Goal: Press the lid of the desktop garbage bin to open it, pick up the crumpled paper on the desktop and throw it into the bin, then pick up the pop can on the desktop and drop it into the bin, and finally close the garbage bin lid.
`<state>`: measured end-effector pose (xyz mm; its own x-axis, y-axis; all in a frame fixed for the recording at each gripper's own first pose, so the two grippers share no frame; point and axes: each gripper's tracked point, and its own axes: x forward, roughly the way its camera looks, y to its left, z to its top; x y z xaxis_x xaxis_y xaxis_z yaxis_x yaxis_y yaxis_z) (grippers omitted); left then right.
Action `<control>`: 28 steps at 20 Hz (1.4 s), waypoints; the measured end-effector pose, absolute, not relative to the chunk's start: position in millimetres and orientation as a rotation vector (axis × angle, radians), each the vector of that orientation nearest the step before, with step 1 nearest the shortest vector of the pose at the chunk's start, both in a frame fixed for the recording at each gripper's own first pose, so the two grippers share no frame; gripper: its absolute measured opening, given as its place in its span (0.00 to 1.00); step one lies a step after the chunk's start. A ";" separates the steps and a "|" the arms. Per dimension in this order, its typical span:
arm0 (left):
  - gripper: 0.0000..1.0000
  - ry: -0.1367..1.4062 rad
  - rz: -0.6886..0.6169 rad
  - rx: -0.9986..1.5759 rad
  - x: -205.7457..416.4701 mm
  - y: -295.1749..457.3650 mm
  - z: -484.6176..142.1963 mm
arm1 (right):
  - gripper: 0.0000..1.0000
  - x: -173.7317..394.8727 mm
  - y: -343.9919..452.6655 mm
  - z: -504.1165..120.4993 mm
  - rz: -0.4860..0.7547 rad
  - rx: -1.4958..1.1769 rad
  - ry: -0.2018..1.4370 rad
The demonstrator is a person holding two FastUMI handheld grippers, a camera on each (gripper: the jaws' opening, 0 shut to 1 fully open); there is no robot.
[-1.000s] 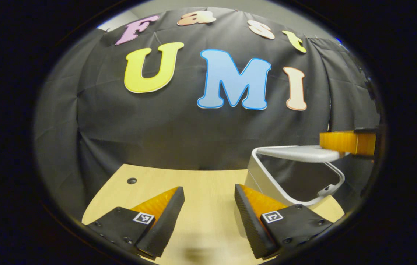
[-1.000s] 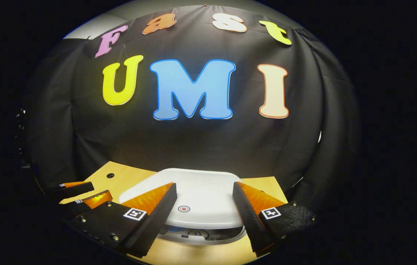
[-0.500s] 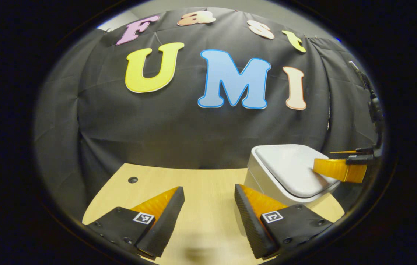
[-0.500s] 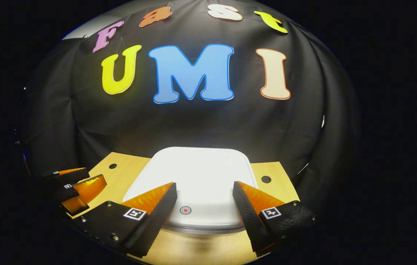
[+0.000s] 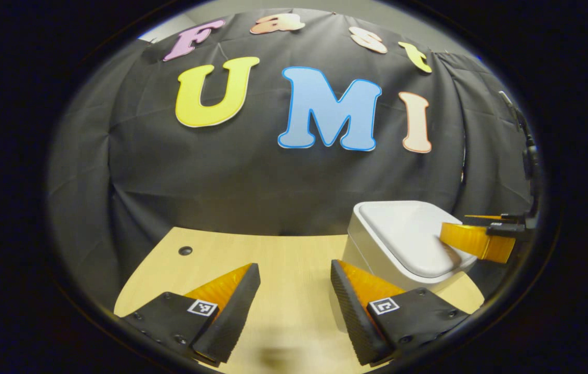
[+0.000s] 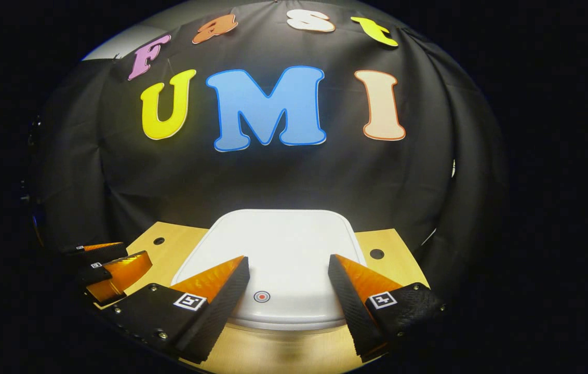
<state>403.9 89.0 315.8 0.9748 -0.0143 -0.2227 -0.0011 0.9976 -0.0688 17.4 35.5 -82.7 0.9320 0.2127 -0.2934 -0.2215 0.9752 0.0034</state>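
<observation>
White plastic is what the garbage bin point(image 6: 283, 259) is made of, and it stands on the pale wooden tabletop point(image 5: 283, 259) close to the black cloth wall point(image 5: 252, 176). Its lid point(image 6: 281, 244) lies flat and closed on the body. A small round red mark point(image 6: 261, 296) sits near the front edge of the lid.

In the right gripper view the right tongs point(image 6: 289, 296) are spread wide with nothing between them, and they hang over the front part of the lid, one finger on each side of the red mark. Whether the fingers touch the lid cannot be told from that view. In the left gripper view the same tongs point(image 5: 476, 240) come in from the right edge, and the lower finger seems to rest on the near right part of the lid point(image 5: 408, 234).

The left tongs point(image 5: 294, 306) are wide apart and hold nothing. They hover over bare tabletop to the left of the bin point(image 5: 377, 254), with their right finger just beside the bin's near corner. In the right gripper view the left tongs point(image 6: 109, 262) show at the far left, low over the tabletop point(image 6: 169, 249), well apart from the bin.

Two small dark holes point(image 6: 376, 254) mark the tabletop, one on each side of the bin
</observation>
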 end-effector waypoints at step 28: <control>0.90 -0.075 0.005 -0.046 372.8 90.7 445.9 | 0.97 -1.8 34.0 -3.8 0.198 0.008 0.048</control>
